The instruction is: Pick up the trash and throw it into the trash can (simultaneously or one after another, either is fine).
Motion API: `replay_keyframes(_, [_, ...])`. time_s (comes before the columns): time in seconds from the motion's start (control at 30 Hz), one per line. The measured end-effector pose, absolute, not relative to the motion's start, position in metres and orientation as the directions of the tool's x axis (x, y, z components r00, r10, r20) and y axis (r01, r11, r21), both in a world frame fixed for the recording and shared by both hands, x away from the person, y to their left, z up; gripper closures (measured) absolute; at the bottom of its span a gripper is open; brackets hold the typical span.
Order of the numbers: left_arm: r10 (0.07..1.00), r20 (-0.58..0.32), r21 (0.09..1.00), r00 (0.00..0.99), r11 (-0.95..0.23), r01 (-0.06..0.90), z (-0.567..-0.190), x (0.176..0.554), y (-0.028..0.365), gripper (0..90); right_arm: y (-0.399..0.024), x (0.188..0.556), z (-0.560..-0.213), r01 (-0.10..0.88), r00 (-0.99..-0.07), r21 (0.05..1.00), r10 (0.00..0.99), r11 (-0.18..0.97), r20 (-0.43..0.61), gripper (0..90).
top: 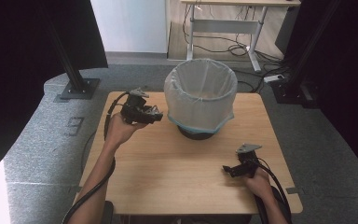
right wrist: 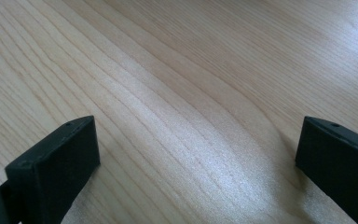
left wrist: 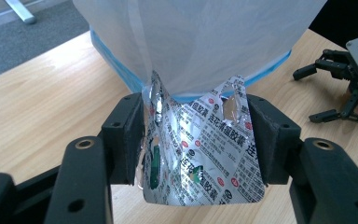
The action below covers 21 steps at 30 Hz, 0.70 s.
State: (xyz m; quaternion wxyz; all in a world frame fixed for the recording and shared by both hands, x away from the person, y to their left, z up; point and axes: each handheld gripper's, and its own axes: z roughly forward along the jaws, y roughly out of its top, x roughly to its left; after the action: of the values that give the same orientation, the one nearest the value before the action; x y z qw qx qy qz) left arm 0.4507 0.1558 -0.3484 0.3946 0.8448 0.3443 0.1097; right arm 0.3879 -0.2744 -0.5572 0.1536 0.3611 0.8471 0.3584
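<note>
left gripper [left wrist: 200,140] has its fingers clamped on the blister pack [left wrist: 205,158], center frame; lift it over the bin [top: 200,95] rim before letting go. right gripper [right wrist: 196,154] fingers gape wide, holding nothing.

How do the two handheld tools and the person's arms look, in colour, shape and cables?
Both tools are black, jointed frames. The left tool and the right tool each carry a grey three-cornered plate with small holes on top and trail a black cable along the forearm. The jaws end in flat, black, rectangular pads, with brass-coloured pivot pins behind them. The forearms are bare, with no sleeves visible.
</note>
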Motion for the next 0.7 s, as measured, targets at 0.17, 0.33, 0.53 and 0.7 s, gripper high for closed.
replay_keyframes(0.17, [0.669,-0.081,0.742,0.739,-0.455,0.493,-0.338,0.452,0.155,42.1,-0.274,0.388,-0.557,0.504,-0.691,0.717,0.723,0.481,0.000,0.0])
replay_keyframes(0.33, [0.665,-0.083,0.751,0.742,-0.447,0.485,-0.326,0.454,0.153,42.2,-0.274,0.388,-0.557,0.501,-0.693,0.718,0.721,0.482,-0.001,0.0])
replay_keyframes(0.53, [0.663,-0.073,0.752,0.745,-0.454,0.477,-0.308,0.457,0.148,42.0,-0.275,0.388,-0.557,0.501,-0.693,0.718,0.721,0.483,-0.002,0.0])
replay_keyframes(0.7, [0.658,-0.074,0.756,0.749,-0.453,0.473,-0.298,0.459,0.145,41.9,-0.275,0.388,-0.557,0.501,-0.693,0.718,0.721,0.483,-0.002,0.0])
